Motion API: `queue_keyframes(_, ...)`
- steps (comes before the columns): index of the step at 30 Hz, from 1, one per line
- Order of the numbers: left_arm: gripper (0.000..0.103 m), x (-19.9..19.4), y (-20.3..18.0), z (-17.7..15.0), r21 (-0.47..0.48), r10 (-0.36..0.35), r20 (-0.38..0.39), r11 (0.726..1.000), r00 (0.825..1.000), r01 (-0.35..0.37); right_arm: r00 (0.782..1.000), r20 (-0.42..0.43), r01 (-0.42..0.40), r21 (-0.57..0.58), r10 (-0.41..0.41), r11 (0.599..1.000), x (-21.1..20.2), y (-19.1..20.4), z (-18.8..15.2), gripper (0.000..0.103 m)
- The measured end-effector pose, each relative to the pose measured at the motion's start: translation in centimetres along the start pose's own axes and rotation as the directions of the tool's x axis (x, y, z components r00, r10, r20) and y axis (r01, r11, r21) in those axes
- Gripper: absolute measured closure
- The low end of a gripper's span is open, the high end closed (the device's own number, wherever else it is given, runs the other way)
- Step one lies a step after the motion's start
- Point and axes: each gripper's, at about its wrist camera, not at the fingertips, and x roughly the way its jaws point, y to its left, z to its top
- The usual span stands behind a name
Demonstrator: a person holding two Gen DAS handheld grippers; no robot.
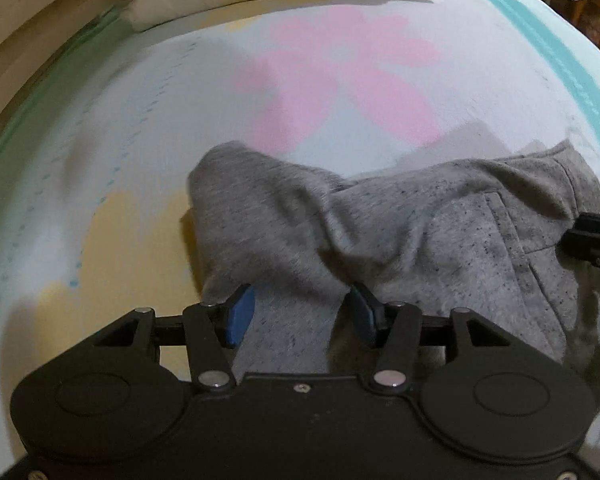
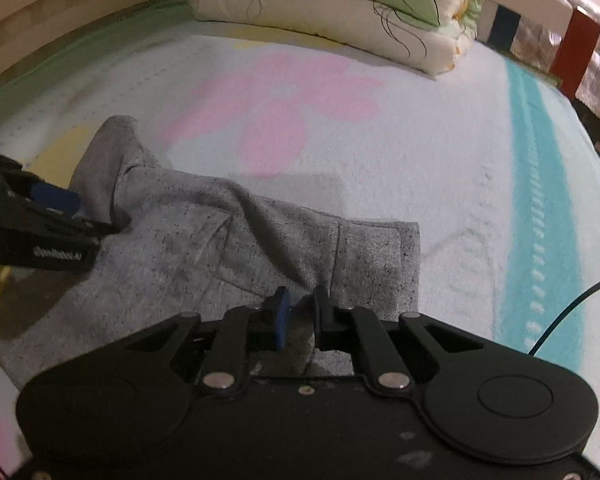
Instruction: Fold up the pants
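Grey speckled sweatpants (image 1: 400, 232) lie bunched on the bed, also in the right wrist view (image 2: 228, 248). My left gripper (image 1: 300, 304) straddles a fold of a pant leg, its blue pads apart with cloth between them. My right gripper (image 2: 300, 300) is shut on the pants near the waistband edge (image 2: 376, 256). The left gripper also shows at the left of the right wrist view (image 2: 56, 216); the right gripper shows at the right edge of the left wrist view (image 1: 596, 236).
The bed sheet (image 1: 180, 92) is pale blue with a pink flower, yellow patches and a teal stripe (image 2: 540, 208) at the right. A folded white quilt with green leaves (image 2: 340, 8) lies at the back. A wooden headboard (image 2: 60, 4) is behind it.
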Motion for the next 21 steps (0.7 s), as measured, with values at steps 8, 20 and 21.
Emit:
queue_keyframes(8, 0.03, -2.8, 3.0, -1.3, -0.103, 0.013, 0.025, 0.995, 1.0, -0.01, 0.994, 0.103, 0.021, 0.154, -0.037, 0.988, -3.6, -4.1, -0.7, 0.06)
queue_keyframes(20, 0.026, -1.7, 5.4, -1.8, -0.175, -0.05, -0.066, 0.984, 0.997, 0.038, 0.999, 0.044, -0.004, 0.364, -0.013, 0.931, -2.8, -9.0, -1.3, 0.054)
queue_keyframes(21, 0.025, -1.4, 5.5, -1.9, -0.182, -0.059, -0.076, 0.982, 0.995, 0.044, 1.0, 0.031, -0.016, 0.363, 0.005, 0.932, -2.6, -8.8, -1.3, 0.054)
